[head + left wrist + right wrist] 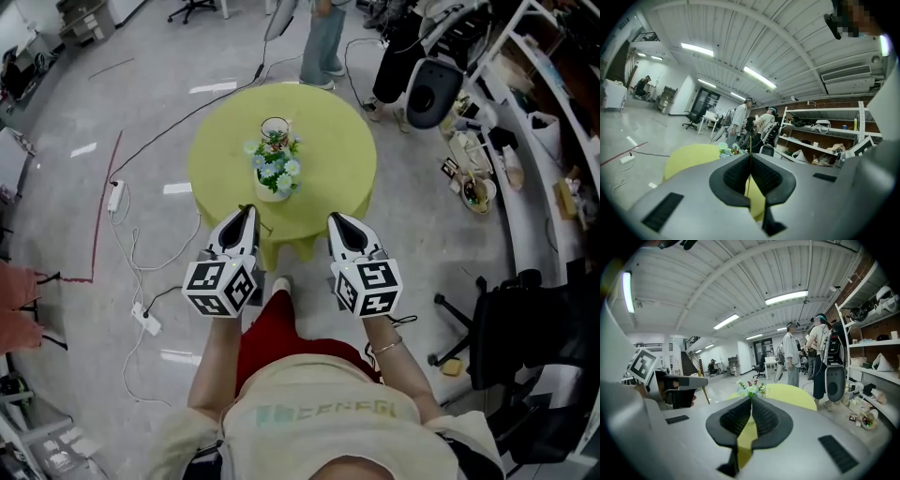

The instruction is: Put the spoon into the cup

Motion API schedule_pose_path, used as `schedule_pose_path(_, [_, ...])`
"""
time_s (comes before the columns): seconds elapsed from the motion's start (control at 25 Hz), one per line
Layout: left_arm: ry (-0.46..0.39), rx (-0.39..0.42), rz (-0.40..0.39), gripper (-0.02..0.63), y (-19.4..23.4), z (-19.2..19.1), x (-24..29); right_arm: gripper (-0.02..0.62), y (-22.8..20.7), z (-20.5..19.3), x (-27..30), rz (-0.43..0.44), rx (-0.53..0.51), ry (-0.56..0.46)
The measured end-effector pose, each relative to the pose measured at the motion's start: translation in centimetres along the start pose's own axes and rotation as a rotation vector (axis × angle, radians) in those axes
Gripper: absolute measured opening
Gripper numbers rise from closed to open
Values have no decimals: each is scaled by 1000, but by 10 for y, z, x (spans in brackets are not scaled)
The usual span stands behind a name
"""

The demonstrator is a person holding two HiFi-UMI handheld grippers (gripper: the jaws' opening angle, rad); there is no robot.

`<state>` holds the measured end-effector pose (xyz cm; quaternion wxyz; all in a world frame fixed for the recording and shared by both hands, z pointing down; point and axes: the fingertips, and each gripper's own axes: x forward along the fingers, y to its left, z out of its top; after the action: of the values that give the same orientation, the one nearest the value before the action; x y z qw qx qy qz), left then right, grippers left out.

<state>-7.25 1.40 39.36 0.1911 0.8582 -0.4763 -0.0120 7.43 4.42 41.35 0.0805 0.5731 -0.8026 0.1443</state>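
Observation:
A round yellow-green table (323, 141) stands ahead of me. On it a white cup (275, 127) sits at the far side, right behind a white vase of pale blue flowers (275, 169). I cannot make out a spoon in any view. My left gripper (248, 212) hovers at the table's near edge, shut and empty. My right gripper (335, 219) is beside it at the same edge, also shut and empty. In the left gripper view the jaws (750, 164) meet in a line, with the table (689, 157) and flowers (725, 149) beyond. The right gripper view shows its jaws (751, 404) closed below the flowers (751, 389).
A person (323, 42) stands past the table's far side. A black-and-white office chair (433, 92) and cluttered shelves (525, 112) are at the right, and a dark chair (525, 328) is at the near right. Cables and power strips (116, 195) lie on the floor at the left.

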Motion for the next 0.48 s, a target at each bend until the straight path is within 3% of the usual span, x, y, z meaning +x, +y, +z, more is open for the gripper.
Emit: schedule_pose_path(0.48, [9,-11,15,25,69,41,57,37,-7,38,89,-15,7,10])
